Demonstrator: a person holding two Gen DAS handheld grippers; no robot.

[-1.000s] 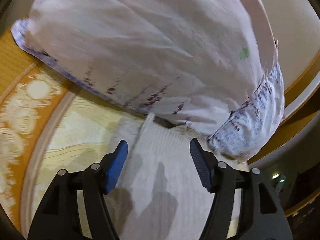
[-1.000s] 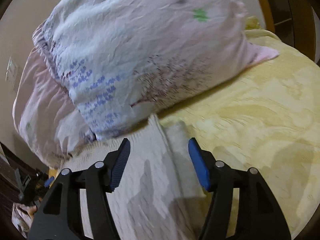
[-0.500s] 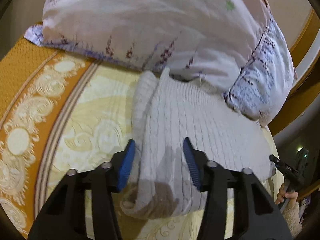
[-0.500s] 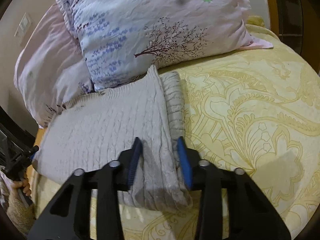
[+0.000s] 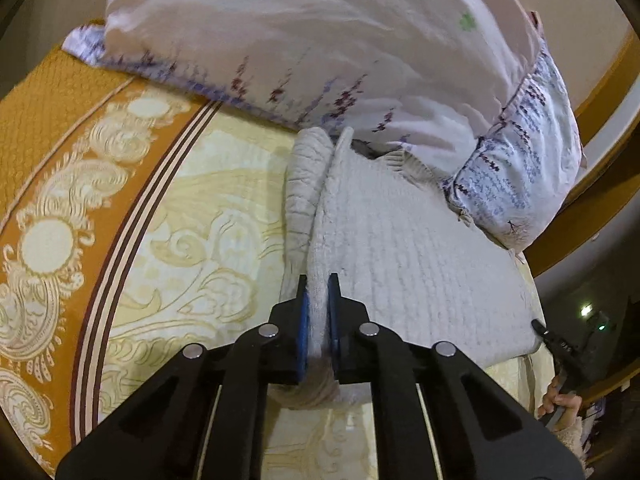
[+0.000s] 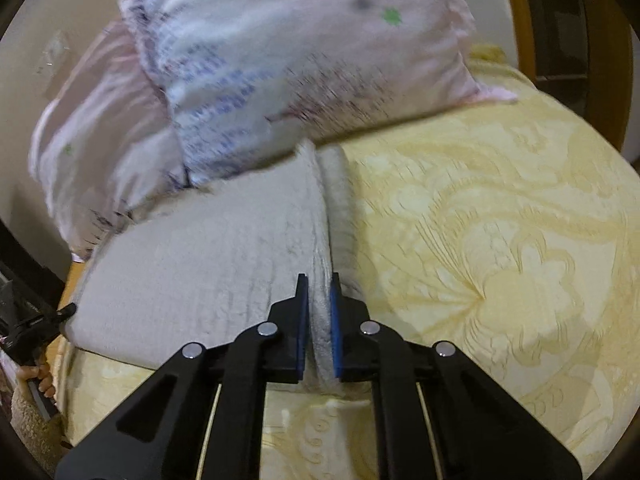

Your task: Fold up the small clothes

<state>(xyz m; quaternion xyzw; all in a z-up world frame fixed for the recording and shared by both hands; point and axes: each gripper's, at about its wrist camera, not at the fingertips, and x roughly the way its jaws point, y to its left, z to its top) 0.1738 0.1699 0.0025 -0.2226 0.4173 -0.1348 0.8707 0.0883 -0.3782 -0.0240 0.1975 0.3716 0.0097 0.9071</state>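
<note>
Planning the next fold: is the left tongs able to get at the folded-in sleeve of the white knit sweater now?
Probably not right away: the left tongs are shut on the white knit sweater edge; its sleeve lies uncovered alongside.

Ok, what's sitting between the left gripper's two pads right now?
A pinched fold of the white knit sweater fills the gap between the left gripper pads, seen in the left wrist view. No bedspread shows there.

Right tool (image 6: pixel 319 312) pinches the grey knit sweater's (image 6: pixel 208 248) edge.
</note>
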